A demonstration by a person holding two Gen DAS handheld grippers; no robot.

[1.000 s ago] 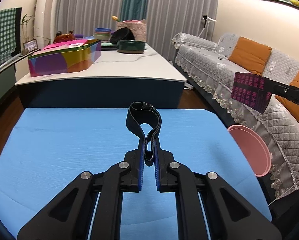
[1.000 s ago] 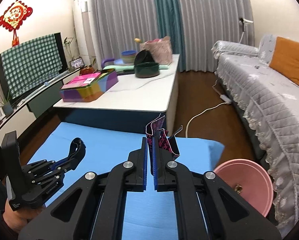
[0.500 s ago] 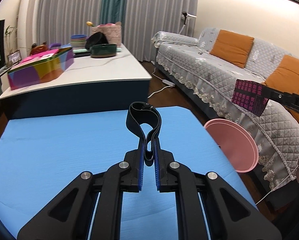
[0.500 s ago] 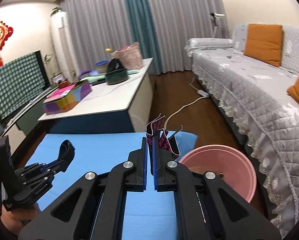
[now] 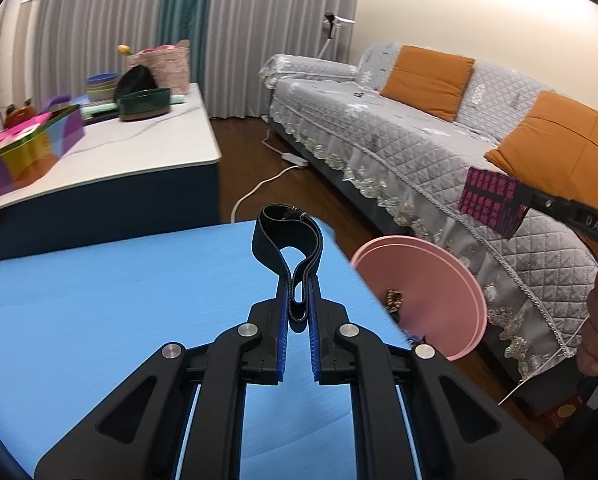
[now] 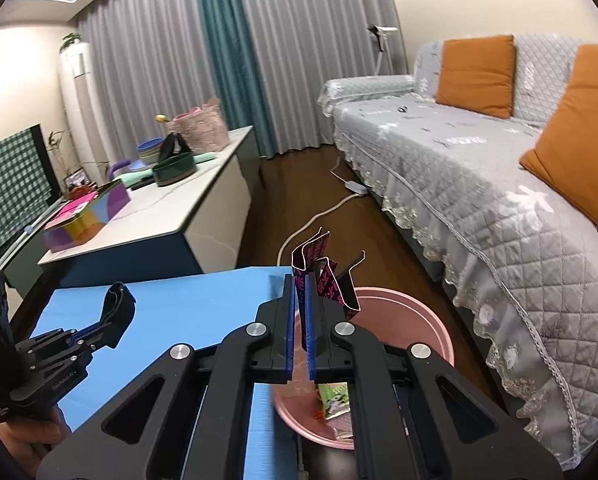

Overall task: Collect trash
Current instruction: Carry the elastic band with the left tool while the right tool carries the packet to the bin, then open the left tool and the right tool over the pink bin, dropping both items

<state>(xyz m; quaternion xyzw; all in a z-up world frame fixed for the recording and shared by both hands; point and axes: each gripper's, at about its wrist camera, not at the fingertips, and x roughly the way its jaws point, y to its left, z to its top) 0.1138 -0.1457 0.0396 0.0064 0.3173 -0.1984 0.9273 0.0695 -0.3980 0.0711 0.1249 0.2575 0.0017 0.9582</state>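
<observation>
My left gripper (image 5: 297,280) is shut on a looped black strap (image 5: 287,236), held above the blue table (image 5: 119,304) near its right edge. My right gripper (image 6: 300,284) is shut on a crumpled dark wrapper with pink print (image 6: 327,276) and hangs over the near rim of the pink bin (image 6: 427,320). The bin stands on the floor beside the table and holds several wrappers, one of them green (image 6: 333,400). In the left wrist view the bin (image 5: 431,296) lies to the right, with the right gripper's wrapper (image 5: 493,200) above it. The left gripper (image 6: 115,312) shows at the left of the right wrist view.
A grey quilted sofa (image 6: 479,184) with orange cushions runs along the right, close behind the bin. A white coffee table (image 5: 139,148) beyond the blue table carries a colourful box, bowls and a basket. A white cable (image 6: 323,216) lies on the wooden floor between them.
Both grippers have swung to the right with their loads. The pink bin has come closer in both views, and the right gripper with its wrapper now hangs over the bin's rim.
</observation>
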